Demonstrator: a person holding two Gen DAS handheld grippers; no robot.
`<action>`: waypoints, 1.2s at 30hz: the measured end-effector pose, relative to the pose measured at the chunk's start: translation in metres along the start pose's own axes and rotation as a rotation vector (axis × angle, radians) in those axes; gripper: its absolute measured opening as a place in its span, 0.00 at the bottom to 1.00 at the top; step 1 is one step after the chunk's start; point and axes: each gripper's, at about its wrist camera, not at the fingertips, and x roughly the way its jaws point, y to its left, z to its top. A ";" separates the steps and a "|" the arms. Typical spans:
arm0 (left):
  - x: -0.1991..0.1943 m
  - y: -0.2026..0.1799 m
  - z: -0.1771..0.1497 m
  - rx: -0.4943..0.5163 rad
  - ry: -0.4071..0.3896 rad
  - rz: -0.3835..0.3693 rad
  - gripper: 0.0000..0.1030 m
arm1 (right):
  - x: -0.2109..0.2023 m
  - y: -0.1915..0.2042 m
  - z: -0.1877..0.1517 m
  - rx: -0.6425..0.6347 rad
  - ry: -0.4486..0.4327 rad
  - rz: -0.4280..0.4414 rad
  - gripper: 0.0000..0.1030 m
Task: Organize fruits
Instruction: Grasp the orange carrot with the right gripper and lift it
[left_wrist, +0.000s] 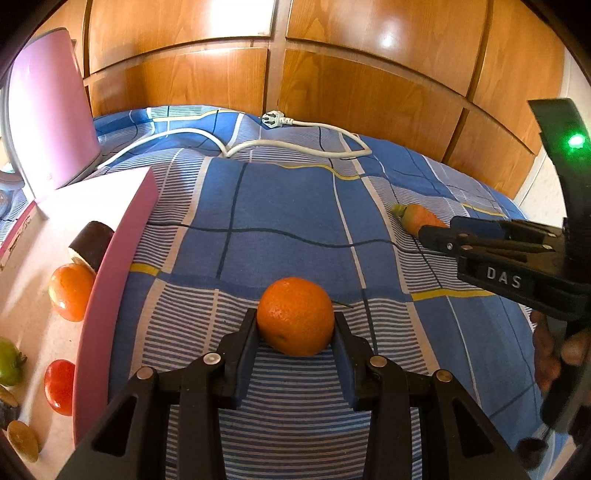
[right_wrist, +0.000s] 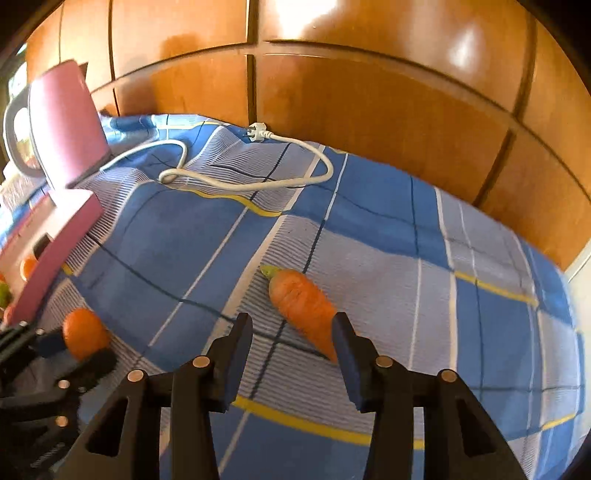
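An orange (left_wrist: 295, 316) sits on the blue checked cloth between the fingers of my left gripper (left_wrist: 295, 325), which touch its sides; it also shows in the right wrist view (right_wrist: 84, 332). A carrot (right_wrist: 304, 308) with a green top lies on the cloth; my right gripper (right_wrist: 291, 332) is open around its tip, which passes behind the right finger. The carrot (left_wrist: 419, 218) and right gripper (left_wrist: 439, 230) show at the right of the left wrist view. A pink-walled box (left_wrist: 110, 273) at left holds an orange, a tomato, a green fruit and a dark eggplant piece.
A pink kettle (left_wrist: 48, 110) stands at the back left behind the box. Its white cord and plug (left_wrist: 273, 120) lie looped across the back of the cloth. Wooden panelled doors (left_wrist: 332, 55) close off the far side.
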 end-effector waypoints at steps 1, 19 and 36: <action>0.000 0.000 0.000 0.002 0.000 0.001 0.38 | 0.000 0.000 0.001 -0.018 0.001 -0.014 0.45; 0.000 0.001 0.001 -0.002 -0.007 -0.012 0.38 | -0.006 -0.005 0.001 -0.046 0.002 -0.081 0.06; -0.001 0.002 0.001 -0.012 -0.007 -0.025 0.38 | -0.020 -0.005 -0.011 0.015 0.025 0.009 0.23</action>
